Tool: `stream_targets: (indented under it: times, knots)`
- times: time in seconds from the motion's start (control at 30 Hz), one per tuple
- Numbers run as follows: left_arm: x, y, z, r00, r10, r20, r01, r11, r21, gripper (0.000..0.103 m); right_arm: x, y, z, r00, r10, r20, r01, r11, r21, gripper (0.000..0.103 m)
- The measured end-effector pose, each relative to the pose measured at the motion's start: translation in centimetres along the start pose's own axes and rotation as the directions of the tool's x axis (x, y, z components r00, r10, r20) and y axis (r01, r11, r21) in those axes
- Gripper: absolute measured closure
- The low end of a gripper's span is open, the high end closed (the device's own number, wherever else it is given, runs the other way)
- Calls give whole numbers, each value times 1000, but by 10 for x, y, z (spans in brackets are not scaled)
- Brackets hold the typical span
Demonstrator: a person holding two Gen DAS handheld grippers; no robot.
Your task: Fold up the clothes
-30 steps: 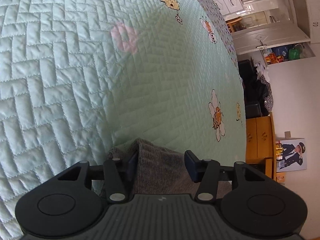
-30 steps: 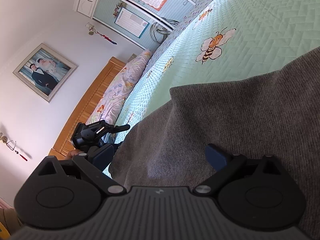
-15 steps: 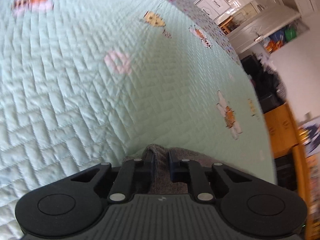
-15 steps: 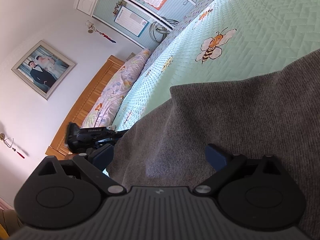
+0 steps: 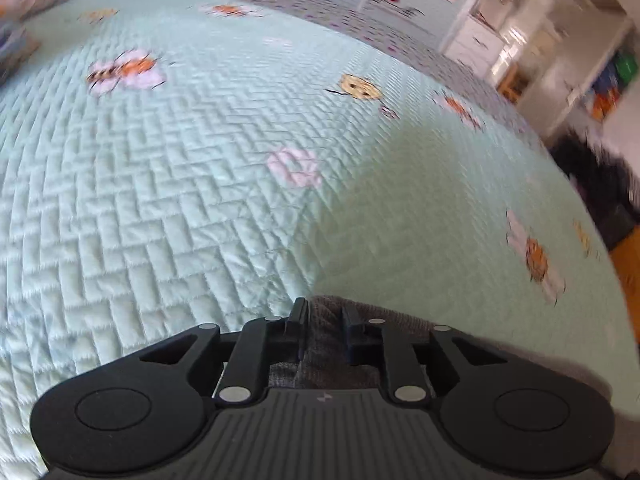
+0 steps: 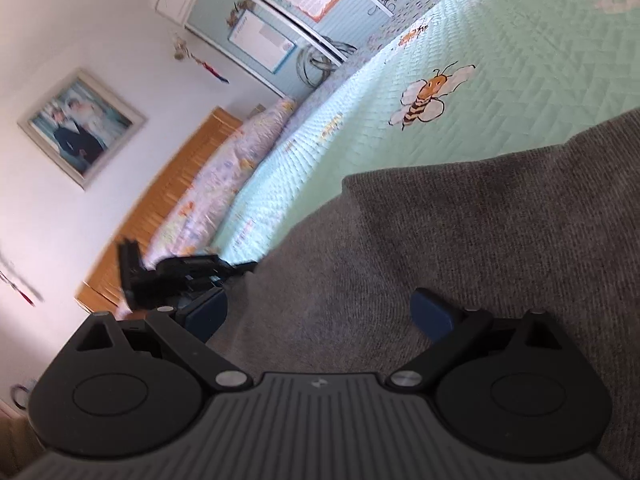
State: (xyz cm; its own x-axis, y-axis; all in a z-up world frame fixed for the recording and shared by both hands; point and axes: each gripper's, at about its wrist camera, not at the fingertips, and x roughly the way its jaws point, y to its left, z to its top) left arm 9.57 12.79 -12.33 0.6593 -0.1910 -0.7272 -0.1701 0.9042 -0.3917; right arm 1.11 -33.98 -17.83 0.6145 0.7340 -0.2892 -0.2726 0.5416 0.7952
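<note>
A grey knitted garment (image 6: 460, 240) lies spread on the mint quilted bedspread (image 5: 200, 200). In the left wrist view my left gripper (image 5: 324, 314) has a raised fold of the grey garment (image 5: 322, 340) bunched between its narrow-set pads, which press on it; the jaws are opening slightly. The right wrist view shows that left gripper (image 6: 240, 269) at the garment's left edge, held a little above the bed. My right gripper (image 6: 320, 312) stands wide open low over the grey cloth, with nothing pinched between its blue pads.
The bedspread (image 6: 520, 60) carries bee and flower prints and stretches far beyond the garment. A long floral pillow (image 6: 224, 184) lies against the wooden headboard (image 6: 160, 208). White cabinets (image 5: 500, 40) and dark clutter (image 5: 600, 184) stand past the bed's far right edge.
The left gripper's jaws closed from wide apart onto a fold of the grey garment, and it tilted up, so more of the bed shows. The right gripper stayed still and open.
</note>
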Motion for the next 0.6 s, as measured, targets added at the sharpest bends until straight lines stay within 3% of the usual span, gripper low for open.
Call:
stream_targets:
  times: [0.1,0.17,0.23,0.33,0.4,0.47,0.5,0.53,0.6]
  knots:
    - [-15,15,0,997,32,77,-25,996,-90,85,-8,-11,2,997,60,45,-63,996,68,5]
    - [-25,33,1,997,-18,80,31,986,-164,85,-11,-15,4,994,89,68,-95,990,103,5]
    - [-40,37,0,994,-23,104,39,987,-159,85,-14,-18,4,990,111,88,-122,984,128,4]
    - [-55,21,-1,980,-167,110,178,979,-97,82,-17,-23,4,984,134,117,-152,975,163,4]
    - [-62,2,-4,958,-263,112,268,963,-32,70,-20,-23,5,980,142,140,-168,966,197,4]
    - [-57,-21,-10,943,-318,99,317,948,30,37,-23,-23,6,975,150,162,-186,955,232,1]
    - [-45,-25,-16,963,-262,66,260,965,47,31,-25,-21,7,973,158,167,-195,951,240,0]
    - [-32,-29,-22,978,-205,35,202,977,65,32,-28,-19,7,973,163,166,-200,950,240,0]
    - [-7,-36,-34,996,-91,-18,93,990,103,68,-32,-14,8,975,166,151,-198,952,233,0]
